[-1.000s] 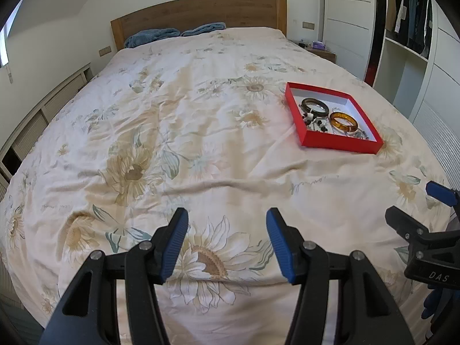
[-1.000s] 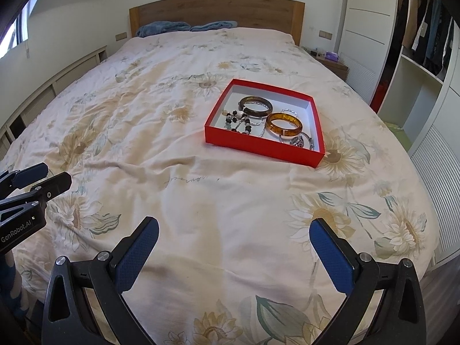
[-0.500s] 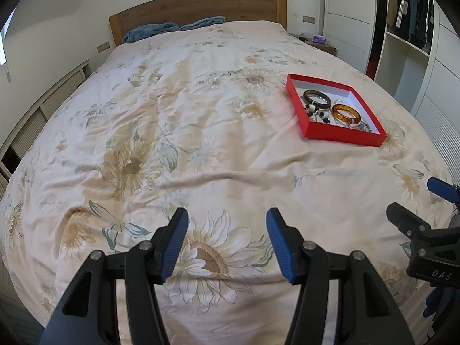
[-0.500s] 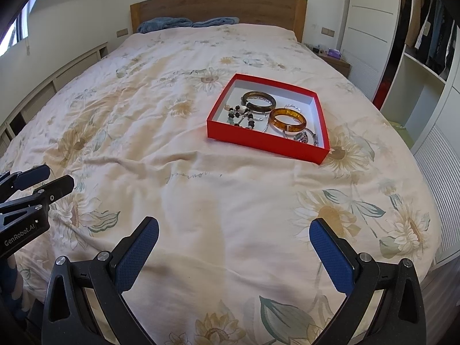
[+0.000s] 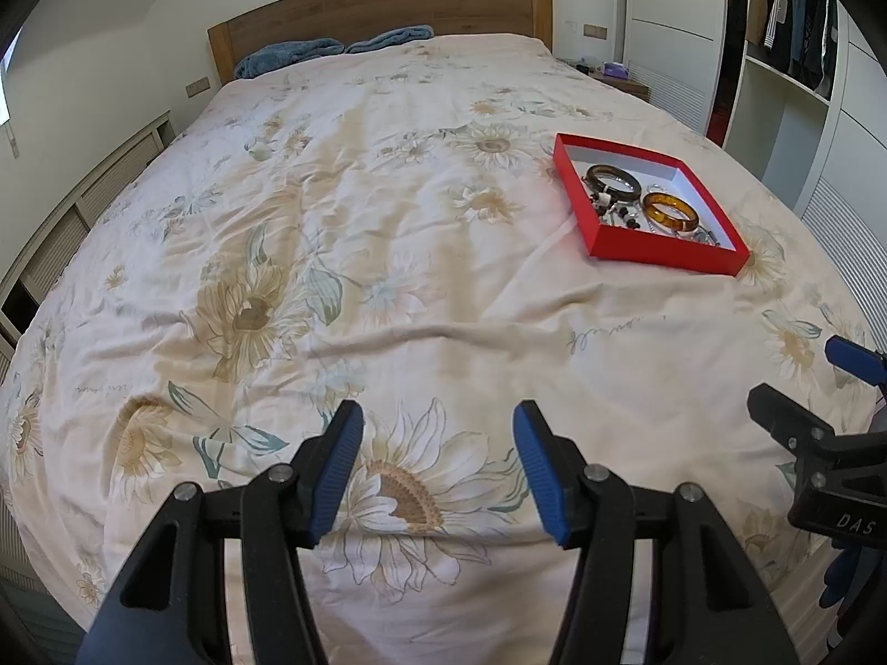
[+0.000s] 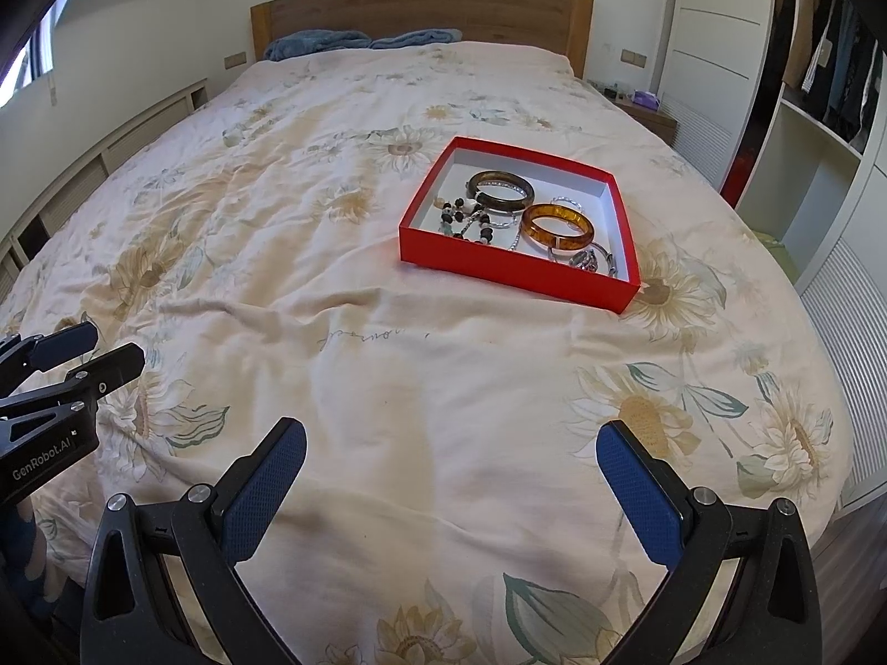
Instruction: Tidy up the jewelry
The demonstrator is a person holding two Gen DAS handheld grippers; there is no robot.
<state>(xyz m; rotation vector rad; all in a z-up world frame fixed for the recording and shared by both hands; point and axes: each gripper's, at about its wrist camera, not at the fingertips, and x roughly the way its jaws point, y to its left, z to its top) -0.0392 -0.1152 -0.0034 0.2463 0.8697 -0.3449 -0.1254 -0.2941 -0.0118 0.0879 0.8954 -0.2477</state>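
A red box with a white inside lies on the flowered bedspread, also seen in the left wrist view. In it lie a dark bangle, an amber bangle, a beaded bracelet and silver pieces. My left gripper is open and empty over the bed's near end, left of the box. My right gripper is wide open and empty, well short of the box. Each gripper shows at the edge of the other's view.
A wooden headboard with blue pillows stands at the far end. A nightstand and an open wardrobe are on the right. Low cabinets run along the left wall.
Both wrist views have shifted: first drawn back from the box, now closer to it. Both grippers stay open and empty.
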